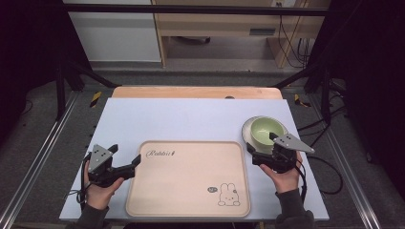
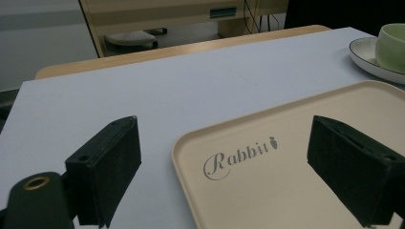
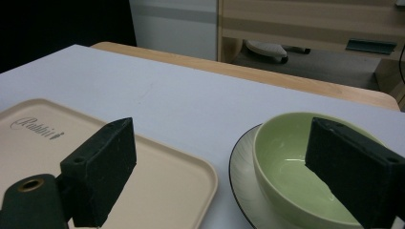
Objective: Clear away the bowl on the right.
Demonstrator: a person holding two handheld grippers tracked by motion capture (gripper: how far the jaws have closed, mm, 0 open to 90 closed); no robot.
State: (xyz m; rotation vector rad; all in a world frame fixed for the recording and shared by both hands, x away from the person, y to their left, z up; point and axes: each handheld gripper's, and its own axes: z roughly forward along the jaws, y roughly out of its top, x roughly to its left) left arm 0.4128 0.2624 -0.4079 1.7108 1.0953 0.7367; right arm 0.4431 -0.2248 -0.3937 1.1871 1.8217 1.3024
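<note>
1. Nearest the camera, the right gripper (image 1: 267, 155) sits at the near edge of the green bowl (image 1: 267, 130); in the right gripper view its jaws stand wide apart, clamped on nothing, with the bowl (image 3: 296, 162) between and beyond them.
2. That bowl rests on a white plate with a dark rim (image 1: 248, 136), at the right side of the table, just right of the tray's far right corner.
3. Left of the plate lies a beige tray (image 1: 188, 179), bare, with "Rabbit" lettering (image 1: 161, 153) at its far left and a rabbit drawing (image 1: 229, 195) at its near right.
4. At the tray's left edge, the left gripper (image 1: 129, 167) has its jaws apart and holding nothing, straddling the tray's far left corner (image 2: 184, 140).
5. Everything stands on a white board (image 1: 191, 119) over a wooden tabletop (image 1: 196, 92).
</note>
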